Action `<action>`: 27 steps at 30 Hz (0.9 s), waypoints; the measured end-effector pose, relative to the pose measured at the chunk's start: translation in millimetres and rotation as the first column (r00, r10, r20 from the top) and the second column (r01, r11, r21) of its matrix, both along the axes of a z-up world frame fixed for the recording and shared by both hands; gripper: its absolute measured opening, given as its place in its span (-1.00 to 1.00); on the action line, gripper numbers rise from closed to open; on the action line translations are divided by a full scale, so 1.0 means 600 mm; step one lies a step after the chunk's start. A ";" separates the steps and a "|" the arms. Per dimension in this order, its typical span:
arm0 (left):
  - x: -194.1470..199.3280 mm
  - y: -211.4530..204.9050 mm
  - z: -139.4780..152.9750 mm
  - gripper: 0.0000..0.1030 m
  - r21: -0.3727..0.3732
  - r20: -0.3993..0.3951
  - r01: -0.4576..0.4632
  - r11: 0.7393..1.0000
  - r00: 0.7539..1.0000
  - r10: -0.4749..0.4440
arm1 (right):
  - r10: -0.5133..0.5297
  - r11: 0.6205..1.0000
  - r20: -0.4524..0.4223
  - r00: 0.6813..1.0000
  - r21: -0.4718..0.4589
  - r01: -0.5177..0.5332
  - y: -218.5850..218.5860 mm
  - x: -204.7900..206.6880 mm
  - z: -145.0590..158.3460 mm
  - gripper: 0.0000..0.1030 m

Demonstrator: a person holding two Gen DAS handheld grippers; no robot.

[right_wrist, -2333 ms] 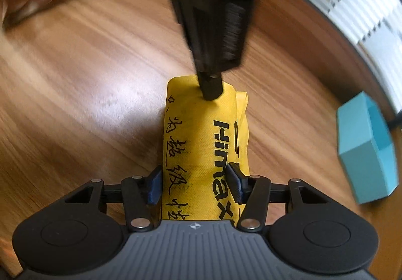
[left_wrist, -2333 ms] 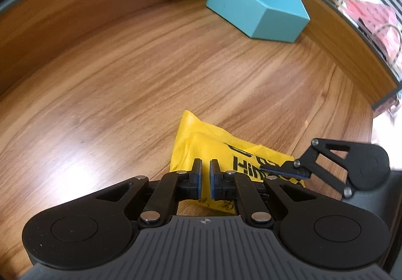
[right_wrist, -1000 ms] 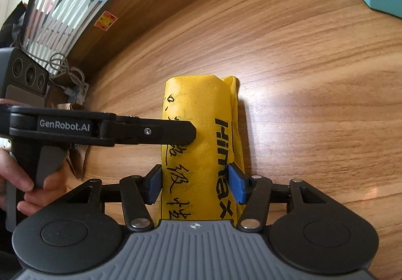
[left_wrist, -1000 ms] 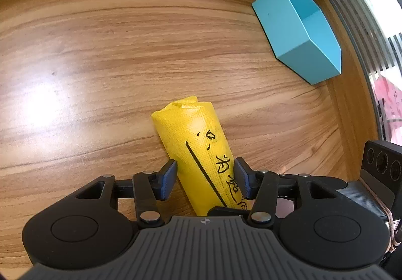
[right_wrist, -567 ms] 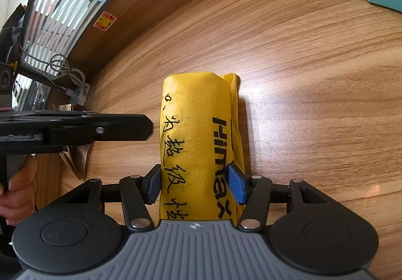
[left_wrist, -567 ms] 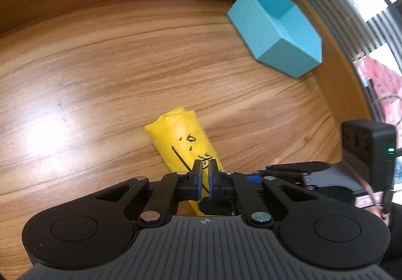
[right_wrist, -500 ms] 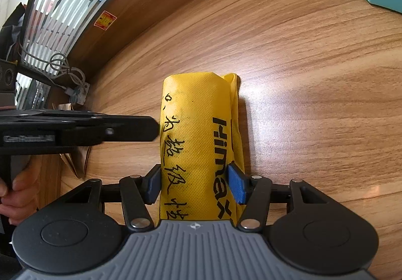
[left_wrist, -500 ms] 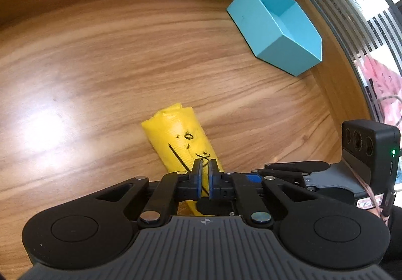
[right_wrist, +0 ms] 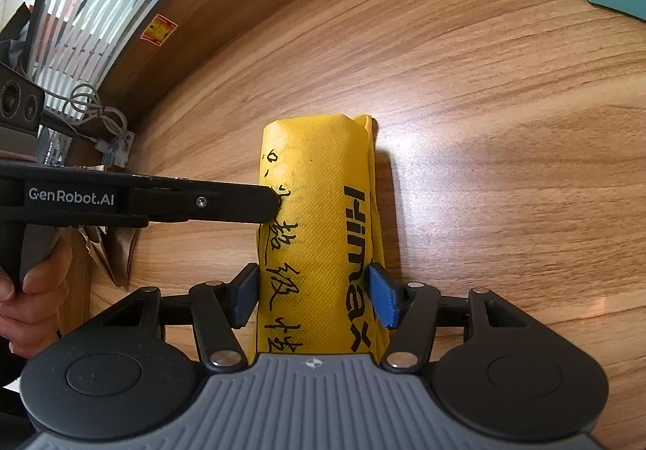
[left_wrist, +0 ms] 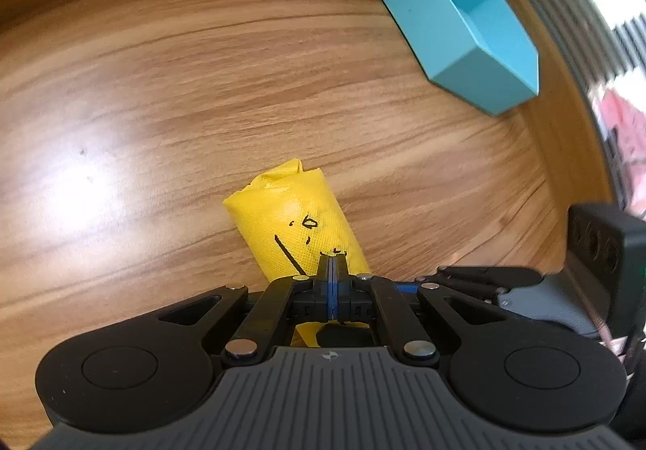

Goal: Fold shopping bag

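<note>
The shopping bag [right_wrist: 319, 232] lies on the wooden worktop [right_wrist: 504, 119] as a narrow yellow bundle, folded lengthwise, with handwriting and a printed logo on its top face and a loose strip of fabric showing along its right edge. Its far end looks bunched, not flat, in the left wrist view.

The right tool [right_wrist: 315, 294] straddles the near end of the bundle, one blue pad on either side. Its jaws are opening; the bag is between them, but the pads look just clear of the fabric or barely brushing it, so it no longer holds the bundle firmly. The left tool [left_wrist: 332, 262] has its jaws fully together and empty, and its tip rests at the bundle's left edge in the right wrist view, pressing or poking and not gripping. A hand [right_wrist: 28, 288] holds its handle at the left.

The main risk seems to be the fold springing apart: the fabric looks stiff and puffy, and with the right pads easing off, only the closed tip restrains it. A sideways push from that tip could also slide or roll the light bundle across the smooth wood, or skew the layers. The turquoise box [left_wrist: 464, 30] stands well apart and is no obstacle.
</note>
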State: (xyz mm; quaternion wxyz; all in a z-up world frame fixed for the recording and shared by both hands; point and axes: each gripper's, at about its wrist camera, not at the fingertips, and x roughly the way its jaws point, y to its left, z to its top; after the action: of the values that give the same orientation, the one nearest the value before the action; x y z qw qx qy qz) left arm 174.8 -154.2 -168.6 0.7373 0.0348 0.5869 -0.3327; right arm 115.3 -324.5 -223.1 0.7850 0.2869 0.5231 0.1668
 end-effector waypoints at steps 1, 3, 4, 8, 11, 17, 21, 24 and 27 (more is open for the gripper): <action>-0.001 -0.002 -0.003 -0.96 0.007 0.004 0.005 1.000 1.000 -0.005 | 0.001 1.000 -0.005 1.000 -0.004 -0.001 0.001 0.001 -0.001 0.28; 0.001 -0.003 -0.009 -0.96 0.011 0.002 0.004 1.000 1.000 -0.004 | 0.000 1.000 -0.017 1.000 -0.007 0.000 0.002 0.003 -0.005 0.28; 0.003 -0.003 -0.013 -0.96 0.010 -0.003 0.003 1.000 1.000 -0.003 | -0.003 1.000 -0.021 1.000 -0.008 0.003 0.003 0.004 -0.007 0.29; 0.008 -0.006 -0.021 -0.95 0.011 -0.016 0.008 1.000 1.000 -0.008 | -0.009 1.000 -0.029 1.000 -0.007 0.009 0.003 0.004 -0.011 0.29; 0.008 -0.005 -0.025 -0.95 0.008 -0.012 0.013 1.000 1.000 -0.013 | -0.010 1.000 -0.033 0.999 -0.013 0.009 0.003 0.005 -0.012 0.30; 0.008 0.002 -0.028 -0.95 -0.005 -0.014 0.014 1.000 1.000 -0.014 | -0.019 0.998 -0.039 0.999 -0.066 0.017 0.014 0.000 -0.001 0.30; 0.006 0.002 -0.028 -0.95 -0.007 -0.007 0.019 1.000 1.000 -0.019 | -0.031 0.992 -0.030 0.999 -0.125 0.027 0.024 -0.017 0.019 0.26; 0.005 0.003 -0.029 -0.95 -0.011 -0.001 0.024 1.000 1.000 -0.024 | -0.040 0.983 -0.011 0.999 -0.177 0.037 0.029 -0.037 0.040 0.17; 0.005 0.007 -0.030 -0.95 -0.022 0.000 0.027 0.999 1.000 -0.027 | -0.034 0.961 0.021 0.999 -0.274 0.038 0.042 -0.055 0.067 -0.02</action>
State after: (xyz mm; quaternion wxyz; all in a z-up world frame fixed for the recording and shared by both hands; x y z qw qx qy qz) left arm 178.0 -150.1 -186.6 0.7328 0.0346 0.5830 -0.3491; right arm 82.1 -299.1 -182.9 0.8244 0.1836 0.5293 0.0809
